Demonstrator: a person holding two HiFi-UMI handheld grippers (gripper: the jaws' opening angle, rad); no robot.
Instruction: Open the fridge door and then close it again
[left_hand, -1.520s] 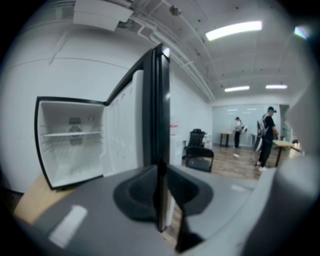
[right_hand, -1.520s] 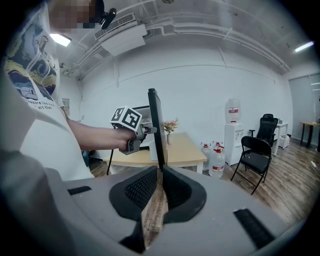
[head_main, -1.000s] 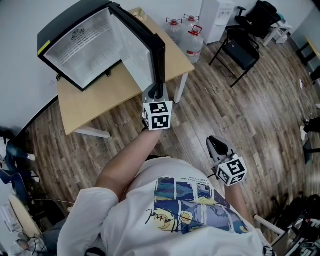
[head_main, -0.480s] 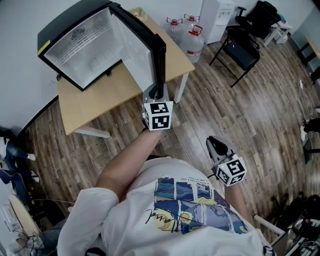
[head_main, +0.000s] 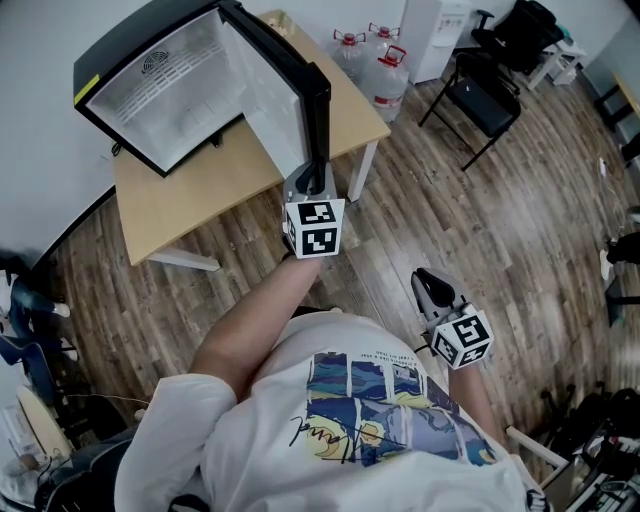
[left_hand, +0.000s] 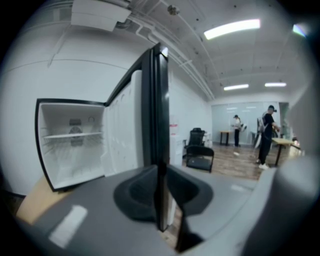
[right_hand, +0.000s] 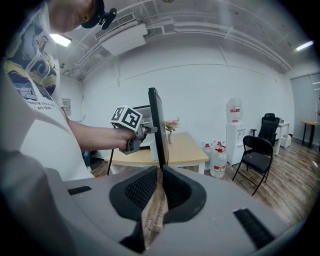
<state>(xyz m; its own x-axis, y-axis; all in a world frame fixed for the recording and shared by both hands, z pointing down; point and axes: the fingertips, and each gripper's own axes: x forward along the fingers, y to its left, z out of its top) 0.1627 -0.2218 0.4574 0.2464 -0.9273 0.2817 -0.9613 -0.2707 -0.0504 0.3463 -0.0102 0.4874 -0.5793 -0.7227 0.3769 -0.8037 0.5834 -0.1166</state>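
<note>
A black mini fridge (head_main: 150, 80) with a white inside stands on a wooden table (head_main: 200, 190). Its door (head_main: 285, 90) is swung wide open toward me. My left gripper (head_main: 316, 178) is shut on the door's free edge (left_hand: 156, 110), which runs straight up between the jaws in the left gripper view. The shelves inside the fridge (left_hand: 72, 145) look bare. My right gripper (head_main: 432, 285) hangs low at my right side, away from the fridge, shut on nothing. From the right gripper view the left gripper (right_hand: 150, 130) shows against the door (right_hand: 156, 125).
Water bottles (head_main: 385, 80) and a white dispenser (head_main: 430, 30) stand behind the table's right end. A black folding chair (head_main: 485, 95) sits further right on the wood floor. A small vase of flowers (right_hand: 171, 127) is on the table. People stand far off (left_hand: 267, 135).
</note>
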